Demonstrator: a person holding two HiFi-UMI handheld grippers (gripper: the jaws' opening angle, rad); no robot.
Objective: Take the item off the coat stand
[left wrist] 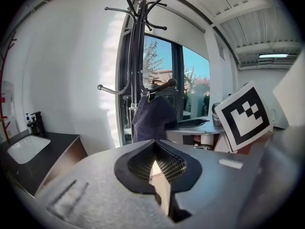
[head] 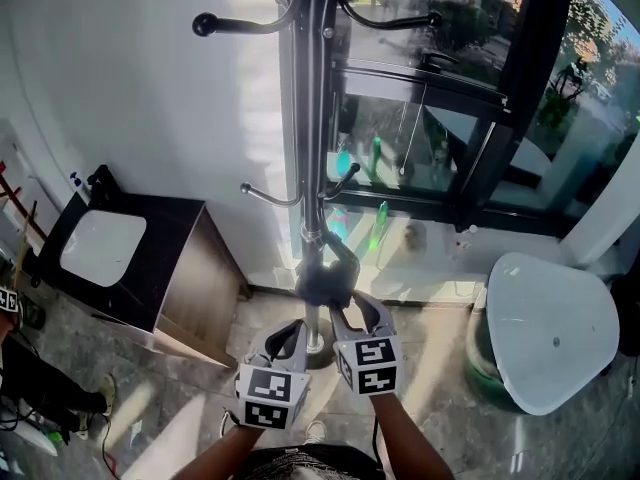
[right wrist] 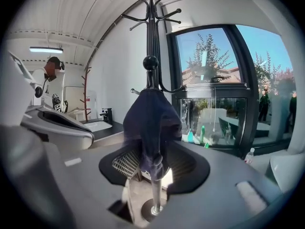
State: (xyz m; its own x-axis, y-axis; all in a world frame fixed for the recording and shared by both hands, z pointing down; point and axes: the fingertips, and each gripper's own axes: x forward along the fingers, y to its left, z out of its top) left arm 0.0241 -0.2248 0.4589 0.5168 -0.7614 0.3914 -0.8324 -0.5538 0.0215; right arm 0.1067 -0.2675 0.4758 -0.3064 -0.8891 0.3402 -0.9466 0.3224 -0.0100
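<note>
Coat stand (head: 315,118) top cropped, base partly hidden

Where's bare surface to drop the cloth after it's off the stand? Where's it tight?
Free: the black countertop right of the white basin; the white tabletop at right; the floor tiles between cabinet and stand base. Tight: around the stand pole, where the dark cloth, left gripper and right gripper bunch.

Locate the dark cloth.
The dark cloth hangs on the coat stand, at the centre of the right gripper view, between the open jaws of the right gripper.
</note>
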